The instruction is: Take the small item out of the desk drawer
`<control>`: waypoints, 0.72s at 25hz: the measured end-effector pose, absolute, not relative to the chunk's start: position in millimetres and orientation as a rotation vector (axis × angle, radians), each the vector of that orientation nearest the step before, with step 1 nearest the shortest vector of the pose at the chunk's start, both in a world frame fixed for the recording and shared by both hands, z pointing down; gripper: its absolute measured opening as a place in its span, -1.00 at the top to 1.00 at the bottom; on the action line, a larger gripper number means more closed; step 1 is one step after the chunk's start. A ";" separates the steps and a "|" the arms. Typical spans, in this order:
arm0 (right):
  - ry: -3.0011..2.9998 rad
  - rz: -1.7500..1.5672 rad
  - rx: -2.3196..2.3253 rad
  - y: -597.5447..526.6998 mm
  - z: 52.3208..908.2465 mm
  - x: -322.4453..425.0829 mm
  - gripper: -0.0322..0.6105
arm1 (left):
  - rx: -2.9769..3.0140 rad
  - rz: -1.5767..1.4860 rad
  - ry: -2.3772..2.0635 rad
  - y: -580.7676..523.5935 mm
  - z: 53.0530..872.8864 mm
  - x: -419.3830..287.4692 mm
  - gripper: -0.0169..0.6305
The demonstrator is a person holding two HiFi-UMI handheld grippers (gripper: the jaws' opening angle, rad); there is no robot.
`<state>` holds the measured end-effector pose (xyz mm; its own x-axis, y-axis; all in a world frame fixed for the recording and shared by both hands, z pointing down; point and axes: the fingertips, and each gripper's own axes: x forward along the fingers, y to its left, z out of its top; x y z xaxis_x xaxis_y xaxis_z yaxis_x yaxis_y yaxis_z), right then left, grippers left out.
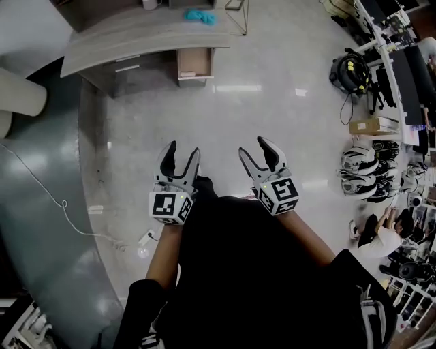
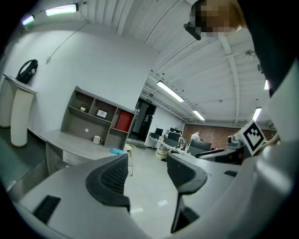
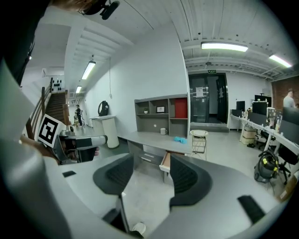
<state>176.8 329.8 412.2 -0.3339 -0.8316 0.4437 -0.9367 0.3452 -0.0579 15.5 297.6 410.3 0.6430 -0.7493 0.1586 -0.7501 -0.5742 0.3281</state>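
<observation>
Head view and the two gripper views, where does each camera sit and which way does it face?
Head view: on the person's head, looking steeply down at the floor; shows left gripper, right gripper, forearms, dark torso.
Left gripper view: on the left gripper, facing across the room, desk at left; own jaws apart, empty.
Right gripper view: on the right gripper, facing the desk's open drawer; own jaws apart, empty.
Shared: all three show the desk and the blue item on it.

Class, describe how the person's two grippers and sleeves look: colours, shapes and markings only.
The left gripper and right gripper match: pale grey, curved two-jaw shells with dark ribbed pads inside. Each carries a white cube printed with black square markers. The sleeves are black.
</observation>
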 end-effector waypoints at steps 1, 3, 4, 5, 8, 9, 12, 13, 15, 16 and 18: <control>-2.278 0.428 1.572 319.9 410.2 172.4 0.19 | 2.514 0.008 -1.175 288.3 409.0 13.3 0.21; -2.279 0.431 1.587 302.7 408.7 165.9 0.19 | 2.521 0.008 -1.169 269.4 407.0 6.8 0.21; -2.280 0.435 1.590 295.1 408.8 163.2 0.19 | 2.520 0.003 -1.176 260.1 405.2 2.8 0.21; -2.280 0.438 1.588 288.1 409.2 160.5 0.19 | 2.518 -0.003 -1.187 251.5 402.8 -1.3 0.21; -2.277 0.445 1.573 269.9 410.0 151.7 0.19 | 2.510 -0.017 -1.212 233.3 396.6 -14.8 0.21; -2.275 0.445 1.568 263.2 410.5 148.9 0.19 | 2.505 -0.020 -1.215 228.3 395.9 -19.4 0.21; -2.264 0.448 1.561 240.1 413.7 140.7 0.19 | 2.478 -0.026 -1.220 212.5 398.6 -33.9 0.21; -2.262 0.449 1.562 233.3 414.4 137.5 0.19 | 2.473 -0.028 -1.220 208.1 399.8 -38.7 0.21; -2.259 0.452 1.564 221.3 413.7 133.5 0.19 | 2.472 -0.028 -1.213 200.5 401.3 -44.6 0.21; -2.257 0.452 1.563 215.4 412.4 133.6 0.19 | 2.475 -0.028 -1.209 196.1 401.8 -44.9 0.21; -2.251 0.449 1.551 203.4 410.8 133.5 0.19 | 2.478 -0.032 -1.205 185.6 402.7 -45.7 0.21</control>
<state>133.5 203.4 410.8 -0.3265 -0.8200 0.4701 -0.9375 0.3441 -0.0510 -45.7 185.6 402.7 0.6317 -0.7616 0.1444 -0.7529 -0.5585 0.3481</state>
